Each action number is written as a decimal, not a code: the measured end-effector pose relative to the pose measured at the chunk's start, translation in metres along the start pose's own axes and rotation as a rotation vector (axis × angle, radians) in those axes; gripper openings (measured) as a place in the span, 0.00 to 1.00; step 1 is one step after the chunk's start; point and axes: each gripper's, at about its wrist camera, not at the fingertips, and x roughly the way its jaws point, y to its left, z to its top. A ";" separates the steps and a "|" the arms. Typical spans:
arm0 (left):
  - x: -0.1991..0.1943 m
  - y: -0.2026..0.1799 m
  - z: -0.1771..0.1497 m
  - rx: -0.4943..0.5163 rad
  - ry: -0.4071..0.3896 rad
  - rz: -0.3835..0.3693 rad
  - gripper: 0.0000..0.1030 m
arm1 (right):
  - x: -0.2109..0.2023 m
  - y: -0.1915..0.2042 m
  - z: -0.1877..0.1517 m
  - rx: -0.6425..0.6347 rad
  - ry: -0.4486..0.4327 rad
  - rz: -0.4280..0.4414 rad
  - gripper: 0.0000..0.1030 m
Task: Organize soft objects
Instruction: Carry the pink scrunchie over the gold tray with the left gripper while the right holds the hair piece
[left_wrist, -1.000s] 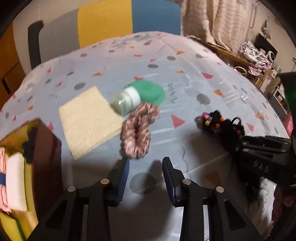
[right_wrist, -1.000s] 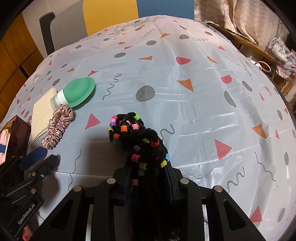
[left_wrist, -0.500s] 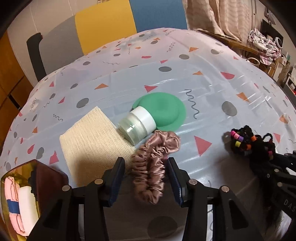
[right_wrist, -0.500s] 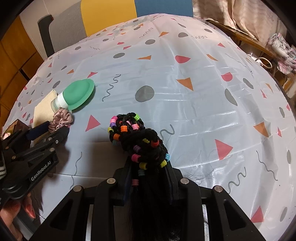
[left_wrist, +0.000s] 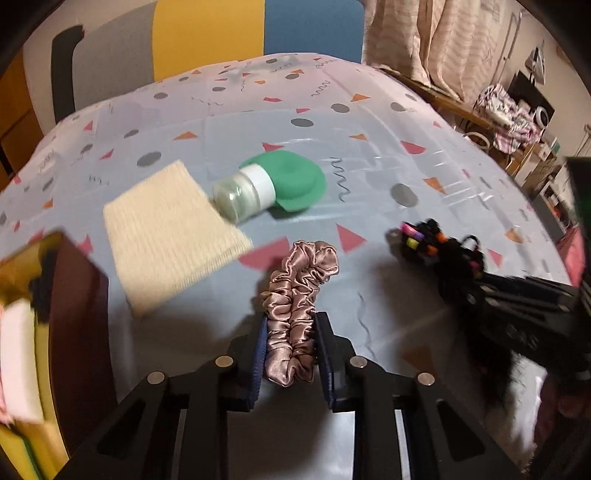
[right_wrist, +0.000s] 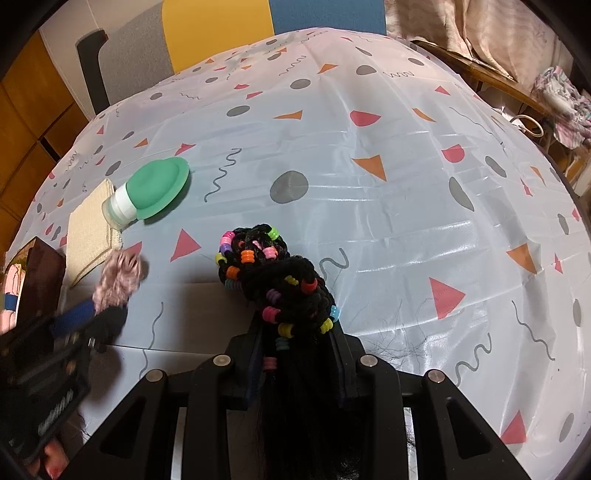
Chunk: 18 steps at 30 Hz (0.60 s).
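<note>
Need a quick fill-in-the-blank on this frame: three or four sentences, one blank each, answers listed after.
1. The left gripper is shut on the pink satin ____.
2. The right gripper is clamped on a black braided hairpiece strung with coloured ____.
3. The small clear bottle lies on its side against a ____ silicone disc.
4. The beige woven cloth lies flat on the patterned ____.

Missing words: scrunchie; beads; green; tablecloth

One pink satin scrunchie (left_wrist: 300, 295), one black beaded braid bundle (right_wrist: 280, 284), one beige knitted cloth (left_wrist: 166, 232) far left, one small bottle (left_wrist: 243, 190) beside one green felt hat (left_wrist: 295, 181), and two grippers, left (left_wrist: 290, 354) and right (right_wrist: 297, 369).
</note>
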 end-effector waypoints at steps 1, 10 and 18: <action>-0.004 0.000 -0.004 -0.005 -0.005 -0.007 0.24 | 0.000 0.000 0.000 0.000 0.000 0.002 0.30; -0.050 0.004 -0.044 -0.037 -0.053 -0.097 0.24 | -0.003 0.003 -0.003 -0.008 -0.006 0.019 0.28; -0.095 0.024 -0.075 -0.071 -0.104 -0.139 0.24 | -0.005 0.005 -0.006 -0.017 -0.012 0.025 0.27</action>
